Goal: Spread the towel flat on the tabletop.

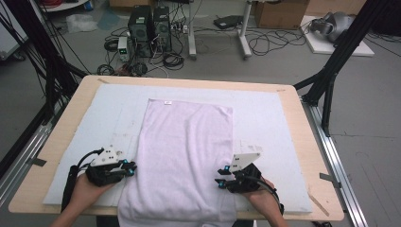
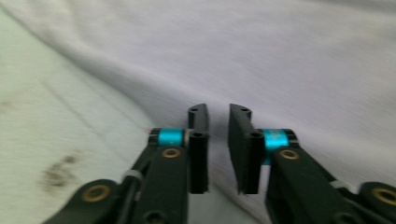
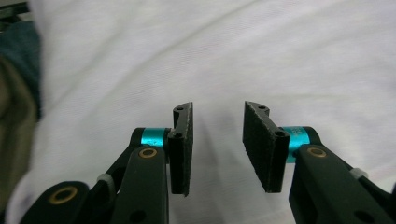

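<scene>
At table front edge: towel near end hangs over the rim, cut off from sight | count: one towel, one white mat, two grippers | left gripper: jaws narrowly parted, empty, at towel's left edge | right gripper: jaws wider apart, empty, over towel's right edge.

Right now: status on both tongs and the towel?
Left tongs at towel's left edge, gap narrow, nothing gripped. Right tongs open over towel's right side, empty. Towel flat on mat, near end over table edge. Nothing in the way.
</scene>
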